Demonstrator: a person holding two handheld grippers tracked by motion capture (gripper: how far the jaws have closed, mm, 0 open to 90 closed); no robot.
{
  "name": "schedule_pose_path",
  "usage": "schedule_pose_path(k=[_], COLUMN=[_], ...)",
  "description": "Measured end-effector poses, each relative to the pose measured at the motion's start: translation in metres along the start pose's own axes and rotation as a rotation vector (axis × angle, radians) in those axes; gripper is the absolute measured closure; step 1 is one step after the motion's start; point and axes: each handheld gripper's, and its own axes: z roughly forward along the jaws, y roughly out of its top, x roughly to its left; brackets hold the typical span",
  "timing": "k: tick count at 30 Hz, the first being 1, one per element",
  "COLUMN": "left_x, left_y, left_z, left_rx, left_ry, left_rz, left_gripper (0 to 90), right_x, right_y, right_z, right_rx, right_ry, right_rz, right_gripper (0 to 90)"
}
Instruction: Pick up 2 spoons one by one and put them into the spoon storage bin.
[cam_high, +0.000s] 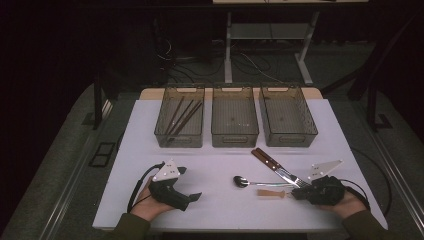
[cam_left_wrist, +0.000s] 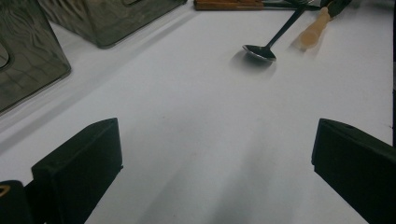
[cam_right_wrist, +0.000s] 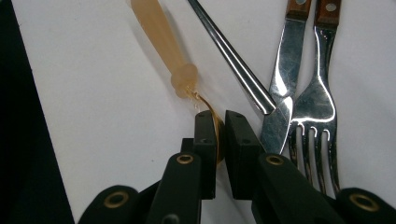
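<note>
Now my right gripper is clamped on the gold end of the tan-handled utensil near the table's front right corner, left gripper wide apart; next, lift it toward a bin.

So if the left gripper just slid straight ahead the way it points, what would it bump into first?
Probably the spoon. In the left gripper view the open fingers face bare white table, with the spoon's bowl ahead, slightly right of centre. Depth is hard to judge, so it might narrowly pass it.
</note>
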Motion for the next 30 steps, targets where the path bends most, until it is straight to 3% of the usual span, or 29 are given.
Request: schedule_pose_path(k=[13,28,30], left_x=[0.000,0.004,0.004], left_y=[-0.001,-0.004,-0.004], left_z=[-0.001,-0.003,-0.003], left_rx=[-0.004,-0.018,-0.015], left_ry=[-0.011,-0.002,-0.006], left_rz=[-0.001,-0.004,-0.020], left_gripper=[0.6,0.0,0.0], right_x=[-0.002,0.000,-0.001], right_y=[0.000,0.013,0.015], right_z=[0.000,-0.004,-0.004], right_rx=[-0.012,-0.077,-0.077], right_ry=[0.031,0.004,-0.005], right_rz=[0.009,0.048,0.050], right_gripper=[83.9,83.8,83.8])
